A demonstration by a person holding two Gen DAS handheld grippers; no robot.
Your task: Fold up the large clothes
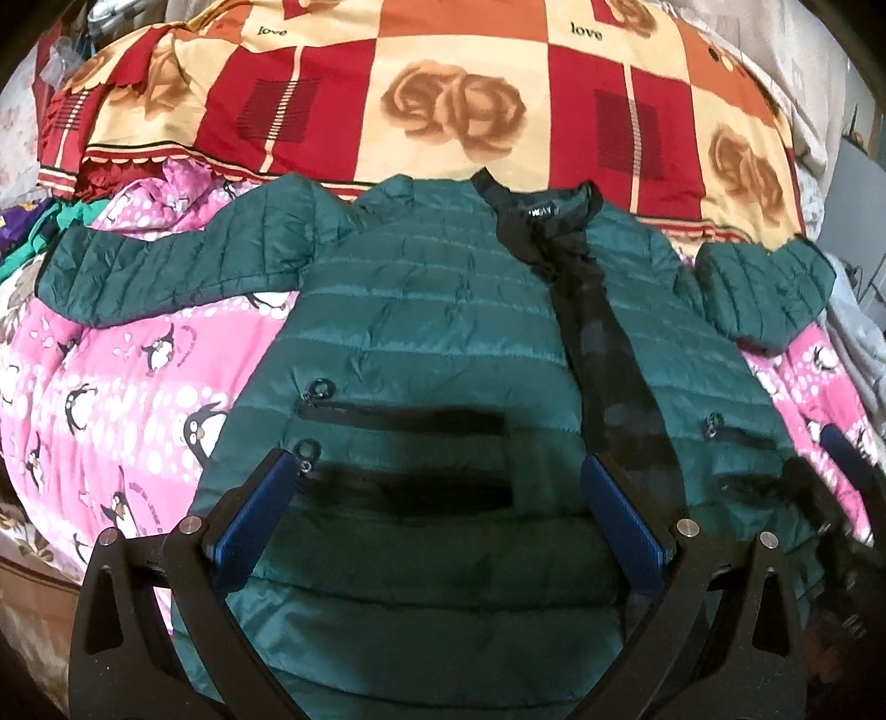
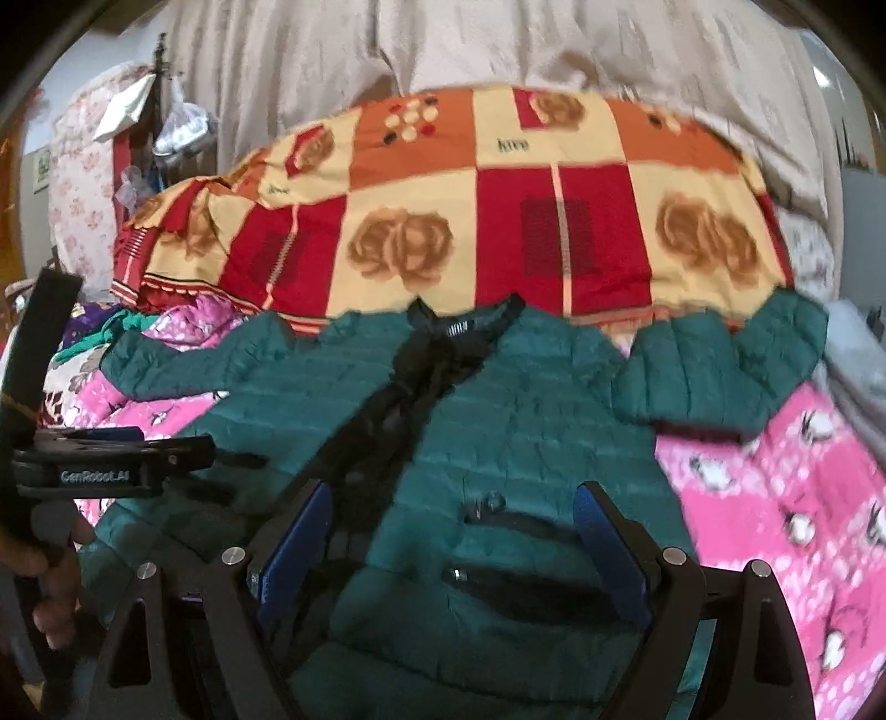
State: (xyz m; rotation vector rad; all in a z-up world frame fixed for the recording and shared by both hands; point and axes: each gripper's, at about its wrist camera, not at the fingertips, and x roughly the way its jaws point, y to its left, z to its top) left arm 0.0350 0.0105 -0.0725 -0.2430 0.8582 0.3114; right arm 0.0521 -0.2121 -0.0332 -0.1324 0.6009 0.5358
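Observation:
A dark green quilted jacket (image 1: 432,310) lies flat and face up on the bed, sleeves spread to both sides, black zipper strip down the front. It also shows in the right wrist view (image 2: 531,421). My left gripper (image 1: 443,471) is open and empty, hovering over the jacket's lower left half above two zip pockets. My right gripper (image 2: 451,509) is open and empty over the lower right half, by another zip pocket. The left gripper's body (image 2: 111,459) shows at the left of the right wrist view.
A pink penguin-print quilt (image 1: 111,387) lies under the jacket. A red, orange and cream rose-patterned blanket (image 1: 454,99) is piled behind the collar. Crumpled clothes (image 1: 33,227) sit at the far left. A pale curtain (image 2: 498,50) hangs behind the bed.

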